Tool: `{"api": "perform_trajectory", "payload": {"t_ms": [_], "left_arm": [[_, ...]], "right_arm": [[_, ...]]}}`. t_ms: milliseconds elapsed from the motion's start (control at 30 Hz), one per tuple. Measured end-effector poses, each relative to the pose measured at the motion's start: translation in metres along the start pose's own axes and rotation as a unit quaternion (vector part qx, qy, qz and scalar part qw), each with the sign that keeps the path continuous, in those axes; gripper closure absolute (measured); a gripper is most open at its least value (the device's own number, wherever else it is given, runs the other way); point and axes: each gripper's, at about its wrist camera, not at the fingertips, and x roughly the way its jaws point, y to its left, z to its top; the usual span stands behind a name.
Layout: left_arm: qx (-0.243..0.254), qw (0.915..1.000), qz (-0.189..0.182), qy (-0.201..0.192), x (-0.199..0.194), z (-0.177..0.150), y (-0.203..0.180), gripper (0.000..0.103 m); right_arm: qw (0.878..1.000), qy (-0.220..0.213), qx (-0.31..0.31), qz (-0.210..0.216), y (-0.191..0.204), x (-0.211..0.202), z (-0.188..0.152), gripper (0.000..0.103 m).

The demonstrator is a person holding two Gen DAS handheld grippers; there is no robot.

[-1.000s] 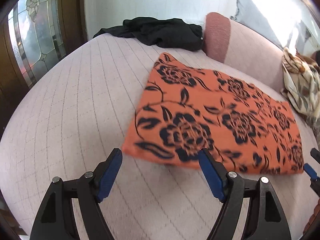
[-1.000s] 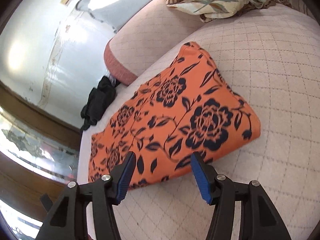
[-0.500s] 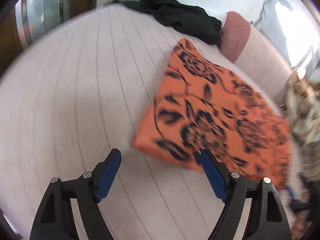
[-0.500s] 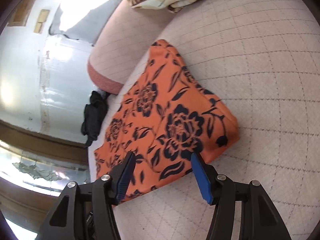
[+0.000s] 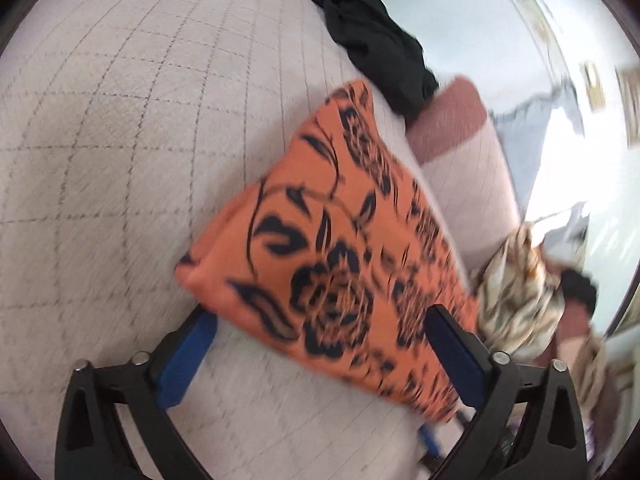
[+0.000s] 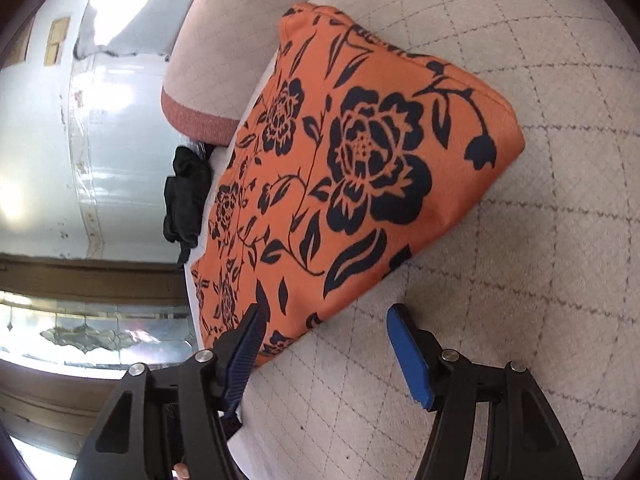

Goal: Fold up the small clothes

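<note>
Left wrist view shows the left gripper [image 5: 320,354] opening wide and the right gripper [image 6: 326,344] part-open, both straddling the near edge of the orange floral cloth [image 5: 340,248] on the quilted cushion [image 5: 100,160], unpinched; next, clamp and fold.

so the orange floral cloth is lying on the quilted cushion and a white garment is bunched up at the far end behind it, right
Not quite: the bunched garment at the far end is black, not white, as the left wrist view shows. The orange floral cloth does lie on the quilted cushion.
</note>
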Motion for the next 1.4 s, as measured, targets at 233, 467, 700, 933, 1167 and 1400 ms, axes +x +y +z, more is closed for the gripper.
{"api": "perform_trajectory", "payload": {"t_ms": [233,467,700,933,1167,1400], "left_arm": [[-0.014,0.9989,0.005,-0.043,0.005,0.017,-0.007,0.0],[-0.019,0.9983,0.013,-0.053,0.003,0.008,0.0,0.05],[-0.067,0.9966,-0.011,-0.046,-0.008,-0.012,0.014,0.045],[-0.051,0.9977,-0.016,-0.042,0.0,-0.029,-0.003,0.024],[-0.011,0.9962,0.013,-0.086,0.022,0.002,-0.009,0.071],[0.002,0.997,0.0,-0.078,0.018,0.003,-0.009,0.084]], "right_arm": [[0.998,-0.04,0.049,0.021,-0.013,-0.004,0.029,0.036],[0.993,-0.083,0.071,0.037,-0.018,-0.01,0.057,0.036],[0.995,-0.102,0.01,-0.01,0.003,-0.003,0.058,0.045],[0.994,-0.101,0.014,-0.034,0.0,0.002,0.057,0.067],[0.994,-0.106,0.019,-0.022,-0.012,-0.001,0.058,0.066],[0.99,-0.134,-0.032,-0.037,0.003,-0.008,0.056,0.084]]}}
